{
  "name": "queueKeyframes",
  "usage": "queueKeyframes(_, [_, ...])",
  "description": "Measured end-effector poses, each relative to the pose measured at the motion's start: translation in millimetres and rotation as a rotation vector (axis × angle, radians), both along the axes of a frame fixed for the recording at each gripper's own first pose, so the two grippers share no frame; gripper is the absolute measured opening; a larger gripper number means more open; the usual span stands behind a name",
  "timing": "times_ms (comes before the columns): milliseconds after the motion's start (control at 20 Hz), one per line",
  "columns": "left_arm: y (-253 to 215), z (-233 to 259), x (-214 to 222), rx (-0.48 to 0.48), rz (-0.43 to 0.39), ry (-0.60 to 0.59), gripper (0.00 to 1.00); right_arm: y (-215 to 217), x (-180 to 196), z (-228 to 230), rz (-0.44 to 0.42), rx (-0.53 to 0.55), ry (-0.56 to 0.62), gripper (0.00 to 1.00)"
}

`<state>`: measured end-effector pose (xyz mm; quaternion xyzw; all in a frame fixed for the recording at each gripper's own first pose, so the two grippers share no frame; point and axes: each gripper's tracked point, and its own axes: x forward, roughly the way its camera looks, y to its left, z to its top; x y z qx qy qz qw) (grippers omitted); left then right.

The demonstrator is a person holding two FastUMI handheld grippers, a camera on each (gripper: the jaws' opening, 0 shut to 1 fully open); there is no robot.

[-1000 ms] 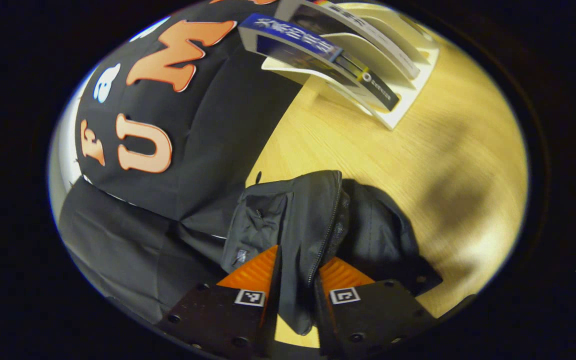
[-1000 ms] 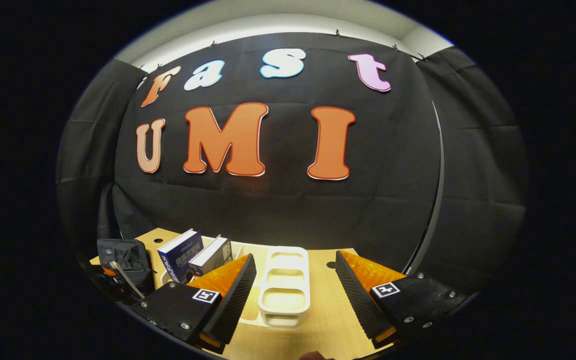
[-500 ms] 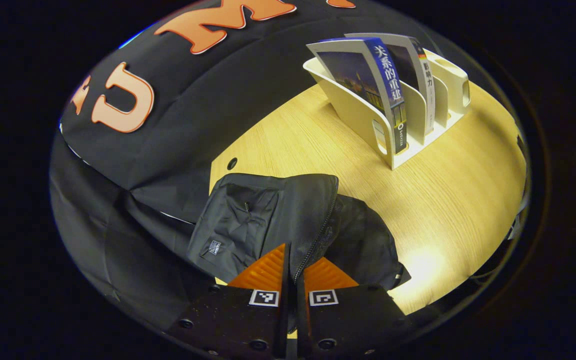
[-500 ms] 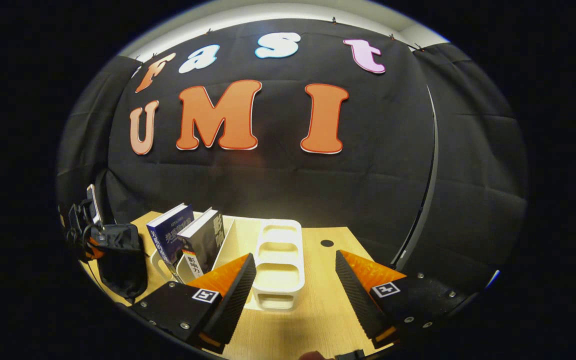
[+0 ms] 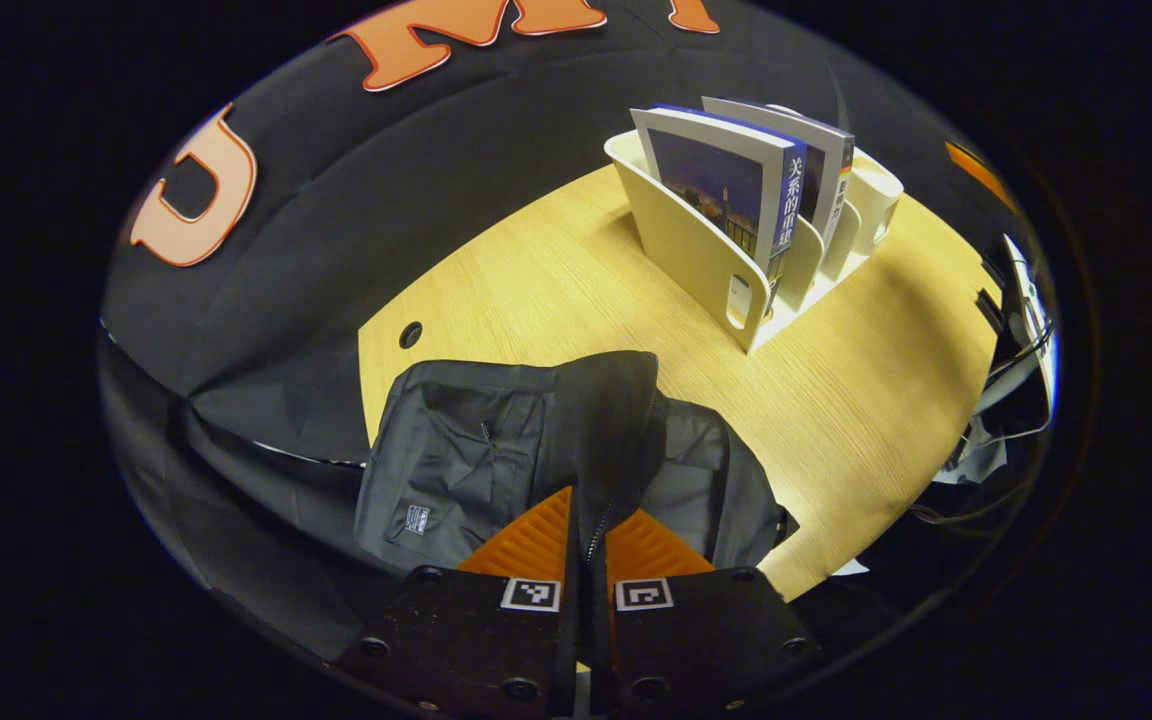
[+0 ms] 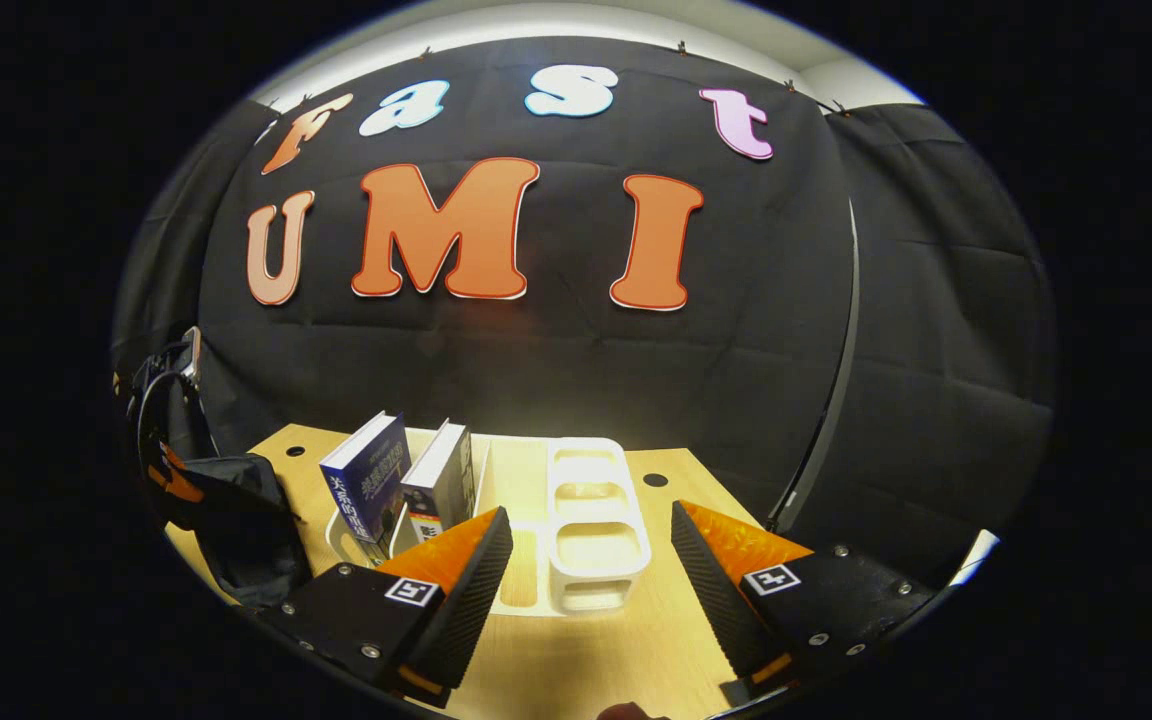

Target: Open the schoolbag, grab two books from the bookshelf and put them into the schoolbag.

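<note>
The left gripper [image 5: 589,530] is closed, both fingers pinching a raised fold of the schoolbag [image 5: 496,455] along its zipper edge, directly above the bag's body. The right gripper [image 6: 591,560] hangs with its fingers spread wide and nothing between them, well to the right of the schoolbag [image 6: 246,525].

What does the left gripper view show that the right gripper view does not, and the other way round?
Left gripper view: the left gripper shut on the schoolbag at its zipper edge, seen close, with the bag's front pocket. Right gripper view: the right gripper open, holding nothing, facing the empty slots of the bookshelf. Both: the schoolbag, the two books standing in the bookshelf, the wooden table.
</note>
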<state>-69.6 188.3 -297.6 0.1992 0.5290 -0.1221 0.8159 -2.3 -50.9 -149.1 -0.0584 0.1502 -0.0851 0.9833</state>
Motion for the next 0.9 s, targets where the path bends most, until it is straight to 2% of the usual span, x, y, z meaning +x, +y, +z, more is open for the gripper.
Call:
queueKeyframes(350, [30.2,29.3,10.6,-0.085,-0.164,0.037,0.06,90.2,-7.0,23.2,-0.03,-0.056,0.029,0.95])
queueKeyframes(550, [42.3,48.9,16.2,-0.146,-0.206,0.068,0.06,122.8,-4.8,23.1,-0.045,-0.083,0.111,0.95])
queueKeyframes(650, [49.1,55.9,17.5,-0.169,-0.211,0.089,0.06,137.5,2.4,23.0,-0.011,-0.076,0.17,0.95])
queueKeyframes(750, [50.3,60.4,19.4,-0.186,-0.213,0.107,0.06,155.9,17.6,23.2,0.061,-0.039,0.245,0.95])
queueKeyframes(900, [55.2,65.1,22.6,-0.18,-0.211,0.099,0.06,175.1,45.0,13.8,0.158,0.018,0.405,0.95])
